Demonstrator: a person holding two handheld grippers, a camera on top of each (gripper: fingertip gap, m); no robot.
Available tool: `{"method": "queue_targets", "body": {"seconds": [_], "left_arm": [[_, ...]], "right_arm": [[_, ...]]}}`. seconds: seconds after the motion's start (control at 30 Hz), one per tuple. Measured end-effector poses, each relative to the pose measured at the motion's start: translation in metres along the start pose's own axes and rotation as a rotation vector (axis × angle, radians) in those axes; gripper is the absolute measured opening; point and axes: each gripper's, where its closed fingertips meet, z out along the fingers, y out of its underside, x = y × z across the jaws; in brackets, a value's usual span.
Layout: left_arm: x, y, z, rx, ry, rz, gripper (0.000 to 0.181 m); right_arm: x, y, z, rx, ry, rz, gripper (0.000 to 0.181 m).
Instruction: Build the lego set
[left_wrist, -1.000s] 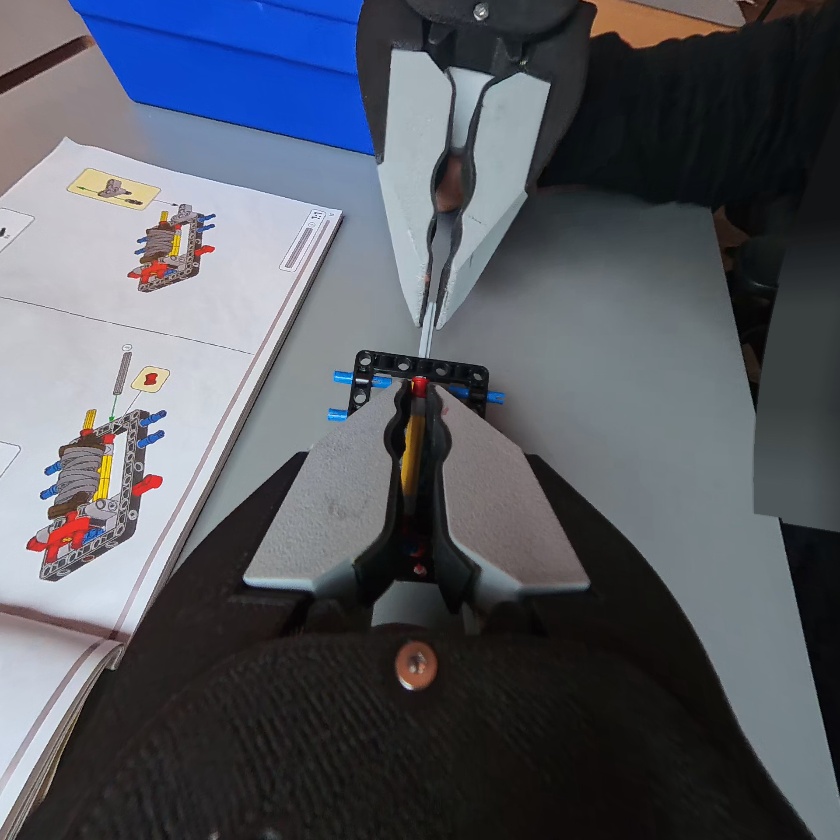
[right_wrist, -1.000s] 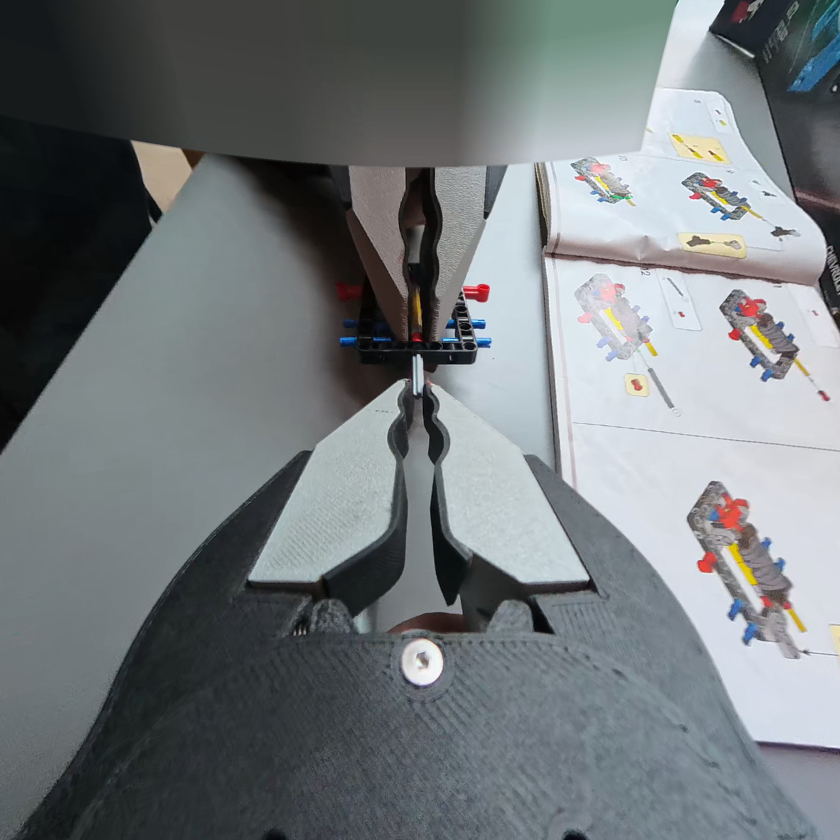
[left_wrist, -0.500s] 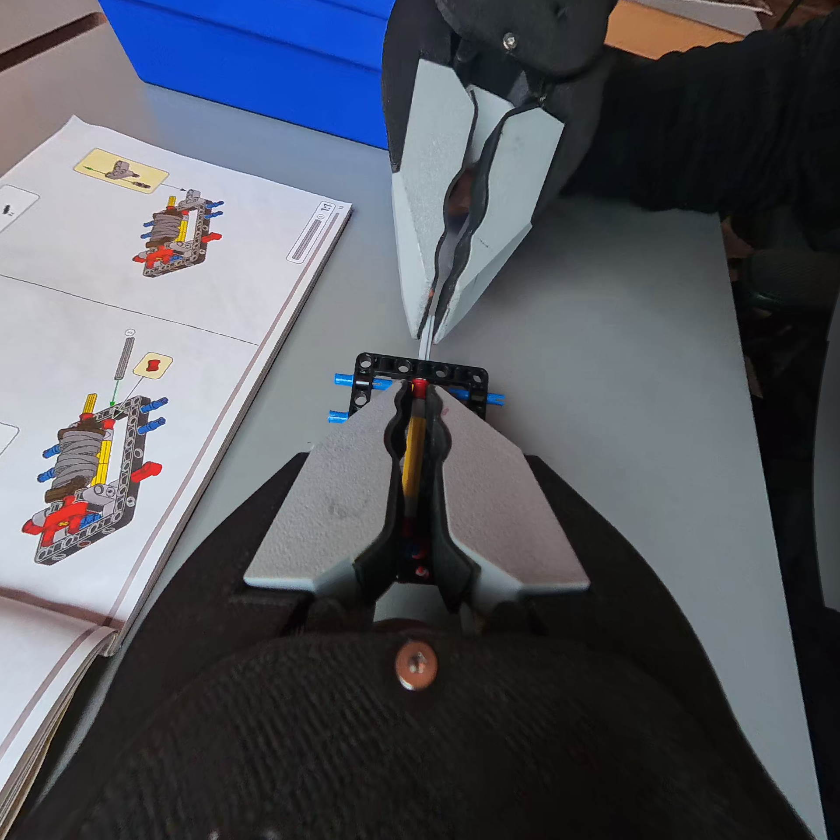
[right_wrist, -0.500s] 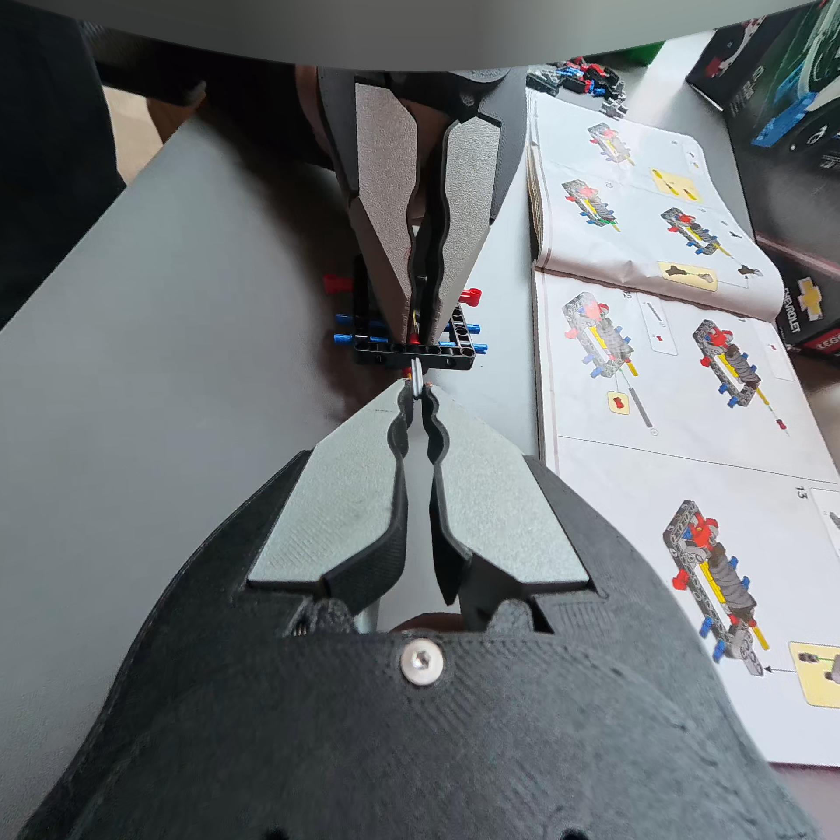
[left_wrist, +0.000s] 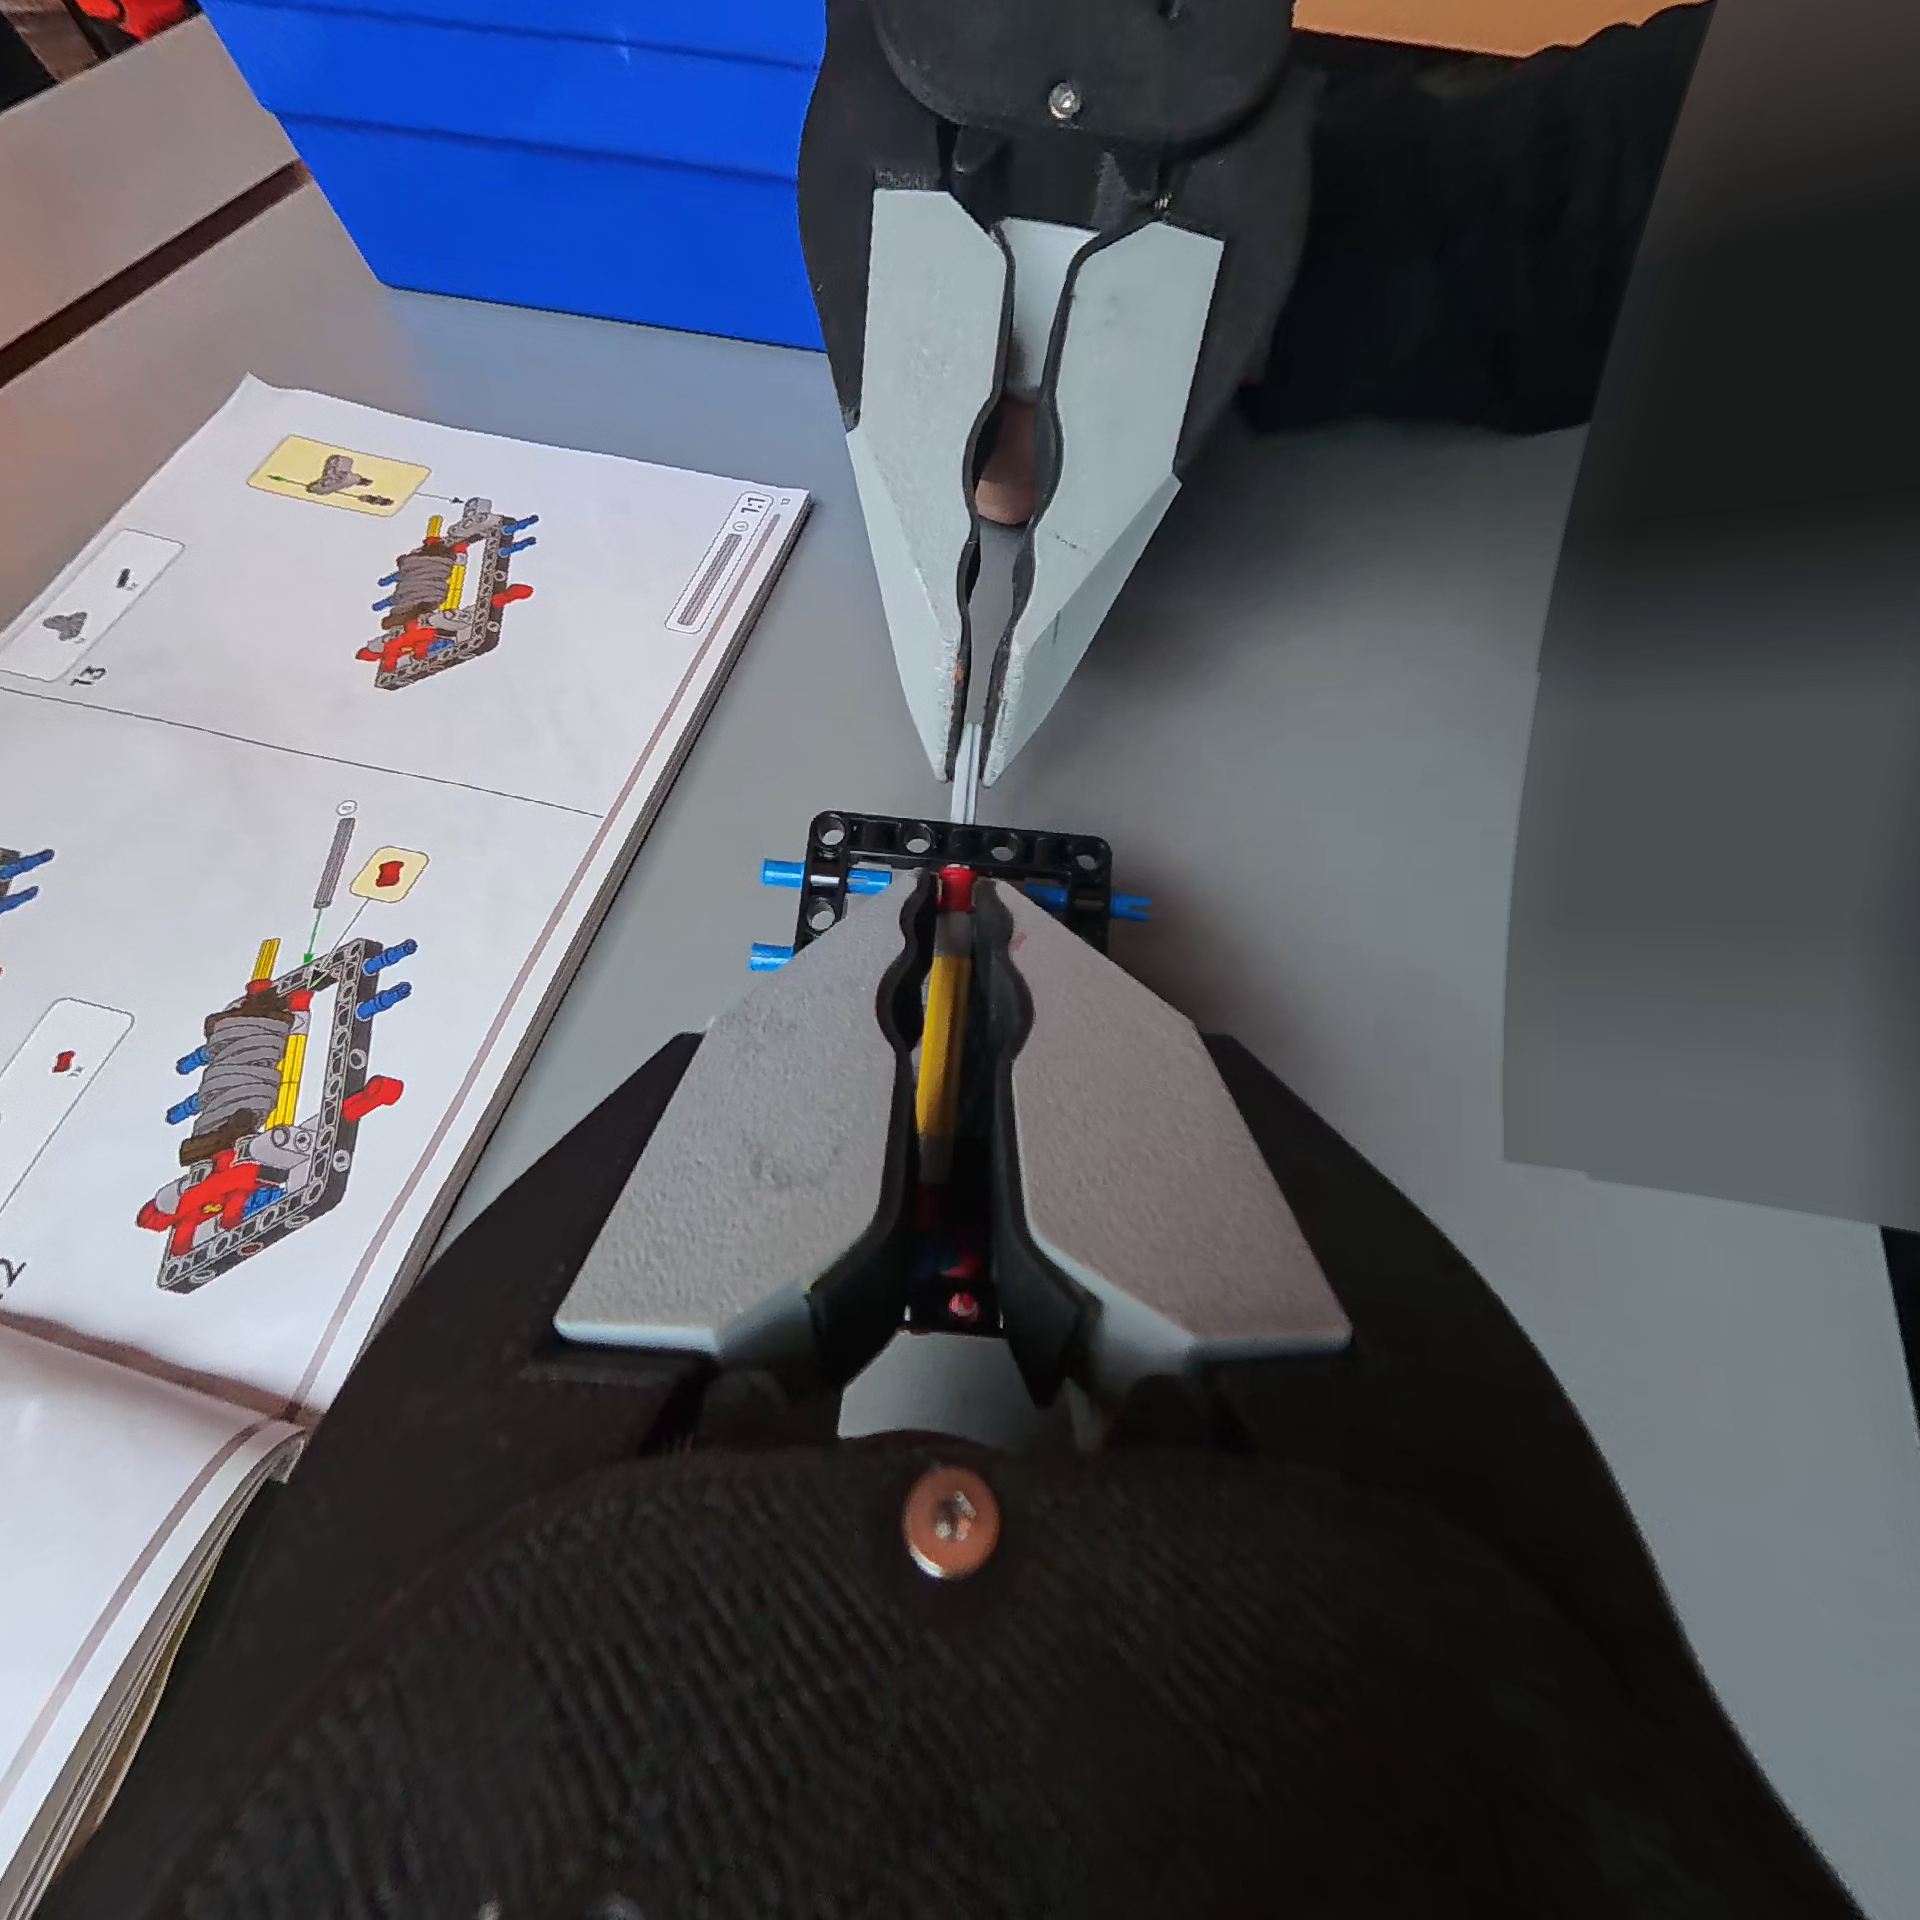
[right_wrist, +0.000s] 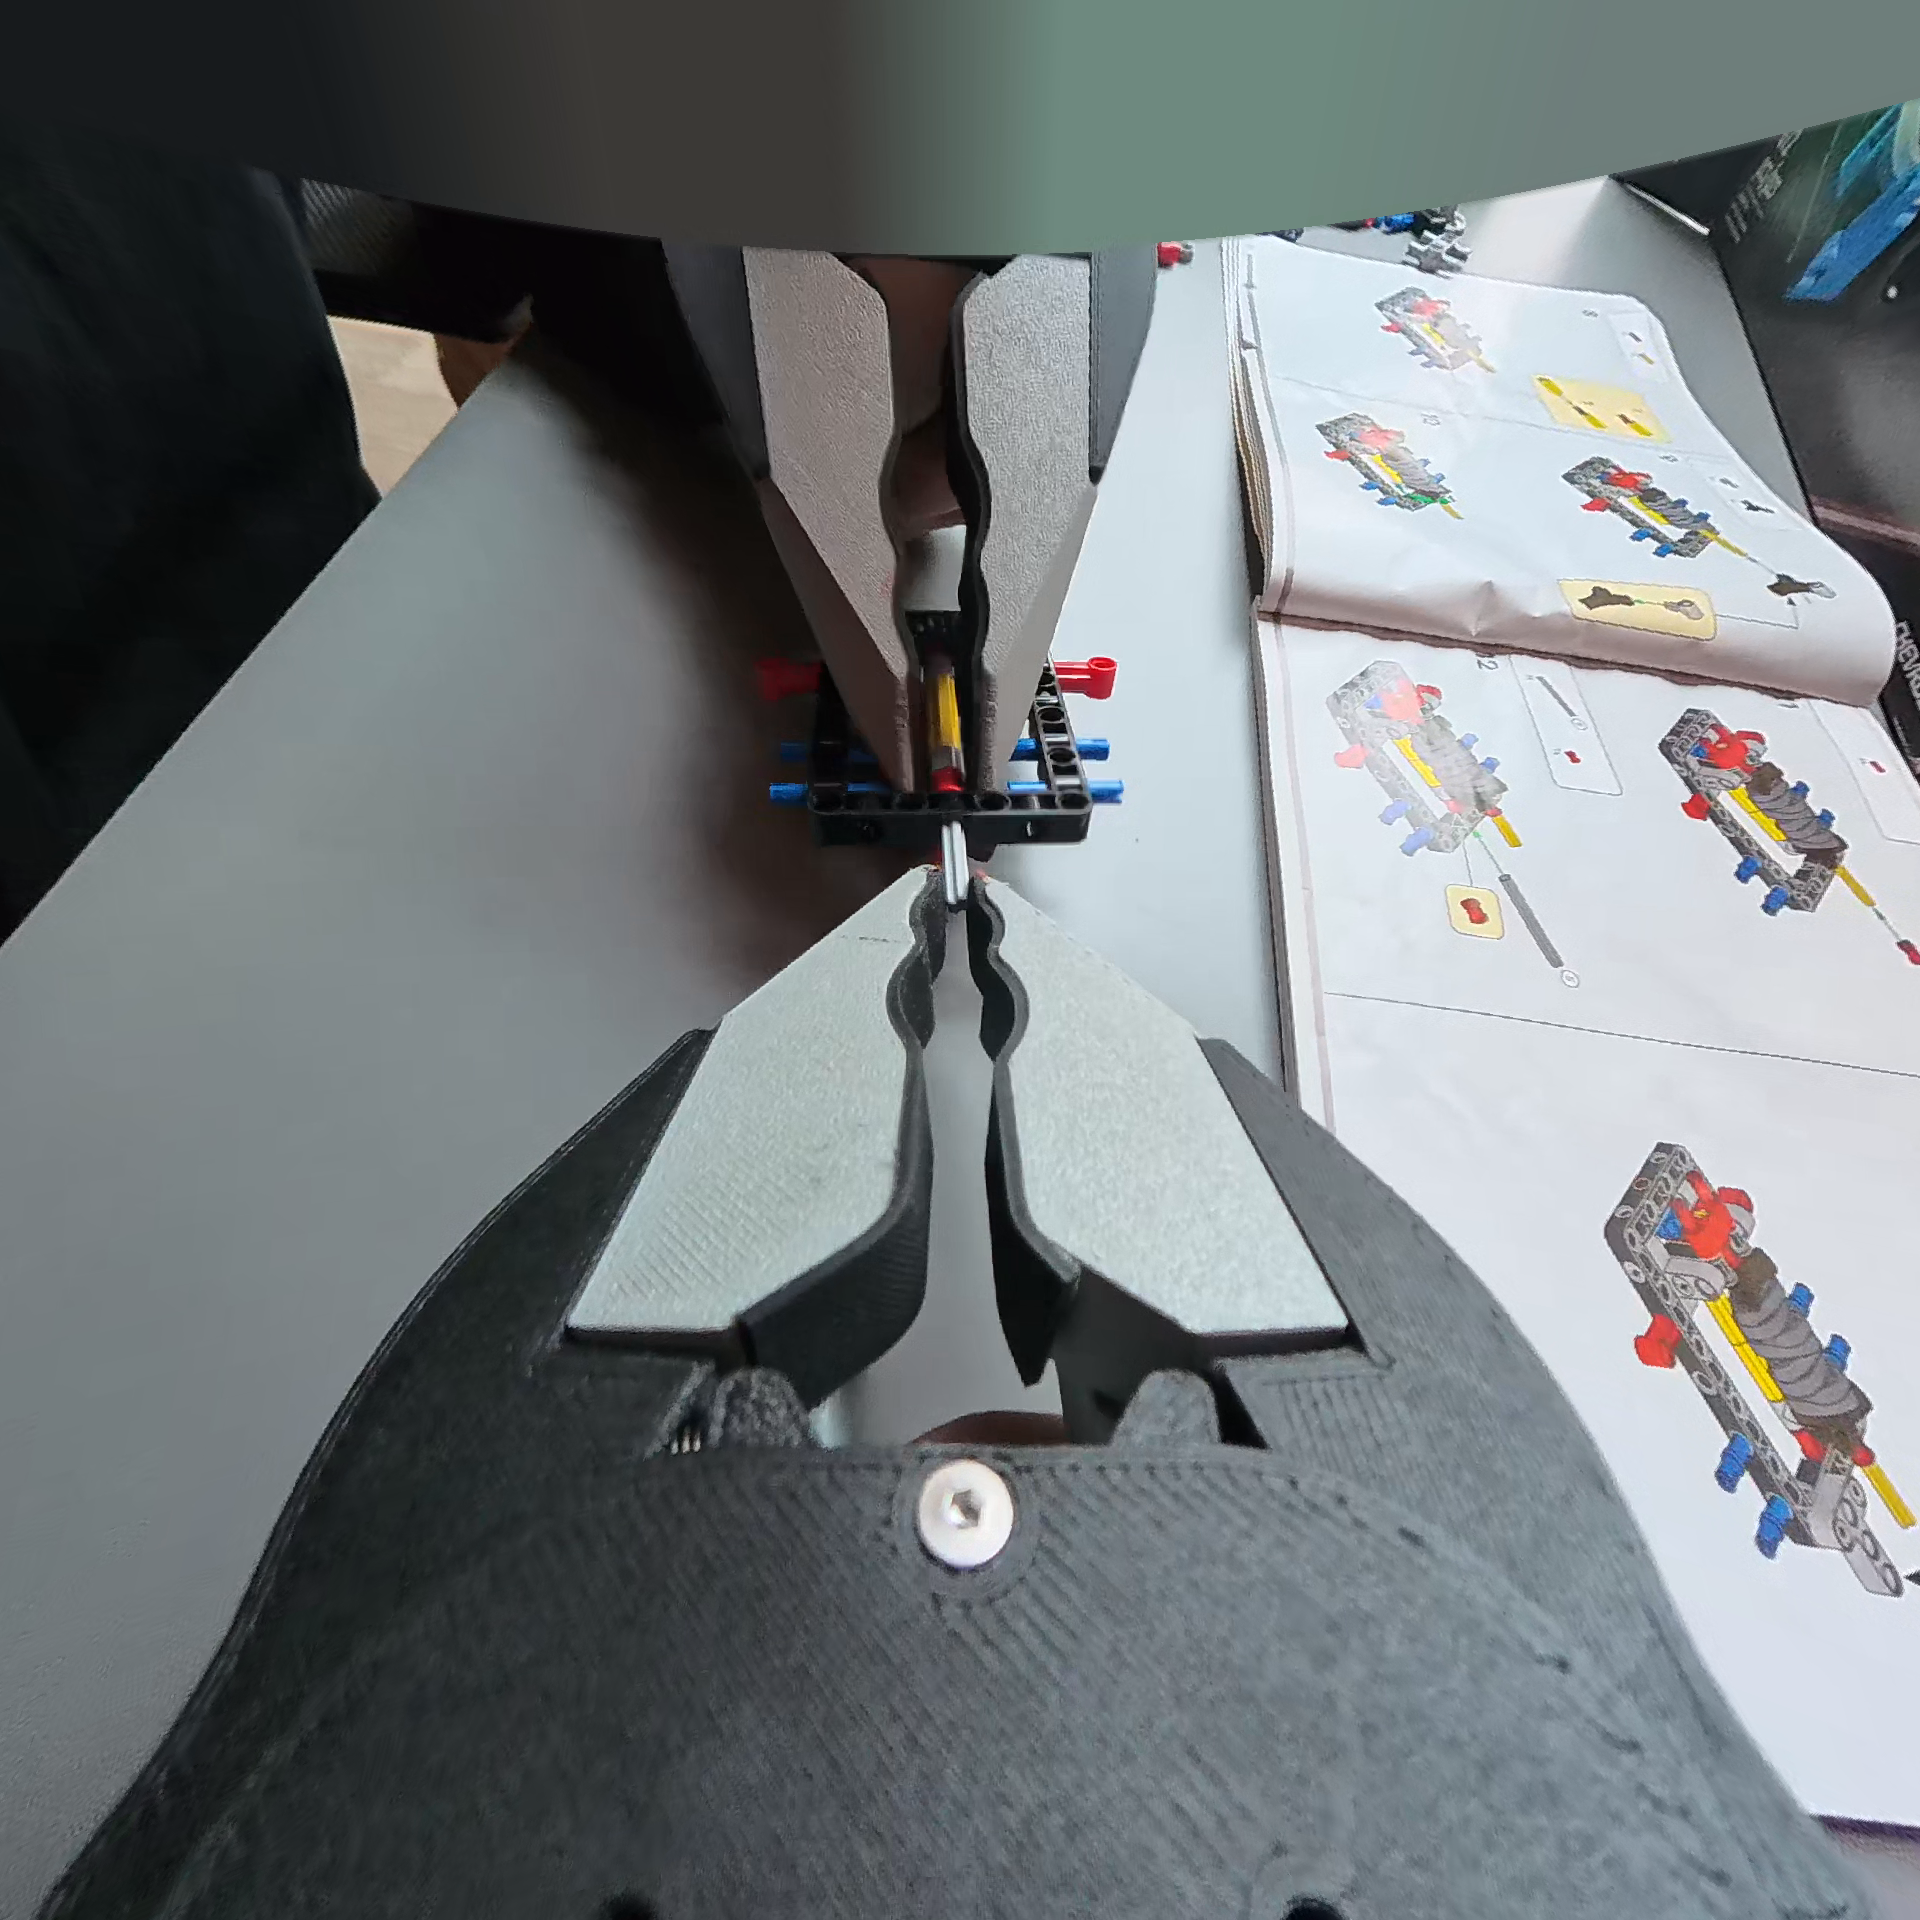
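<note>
The lego assembly (left_wrist: 951, 868) sits on the grey table (left_wrist: 1299, 727), just right of the open instruction booklet (left_wrist: 343, 790) as your left wrist view shows it. It is a black rectangular beam frame with round holes along its rails. Blue pins (left_wrist: 790, 873) project from both long sides, and red pins (right_wrist: 1091, 675) stand out at the end nearest your left gripper. A yellow axle (left_wrist: 940, 1039) with a red bush (left_wrist: 956, 886) at its end runs down the frame's middle.

Your left gripper (left_wrist: 951, 904) is clamped on the assembly, with the axle visible between its fingers. Opposite it, your right gripper (right_wrist: 954, 894) pinches a thin grey axle (right_wrist: 954, 857) at its tips; the axle's far end enters the middle hole of the frame's end rail. A blue bin (left_wrist: 582, 187) stands behind the booklet.
</note>
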Motion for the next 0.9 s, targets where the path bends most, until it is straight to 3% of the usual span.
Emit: {"method": "queue_targets", "body": {"seconds": [0.33,0.63,0.9], "left_arm": [[0.001,-0.002,-0.006,0.007,0.025,-0.025,0.020],[-0.002,0.011,-0.008,-0.061,0.051,-0.011,0.005],[-0.004,0.011,-0.009,-0.051,0.058,-0.007,0.005]], "right_arm": [[0.001,0.002,0.001,-0.009,-0.007,0.005,0.001],[0.000,0.002,0.002,-0.004,-0.053,0.039,0.001],[0.002,0.000,0.004,-0.003,-0.021,-0.020,0.000]]}}
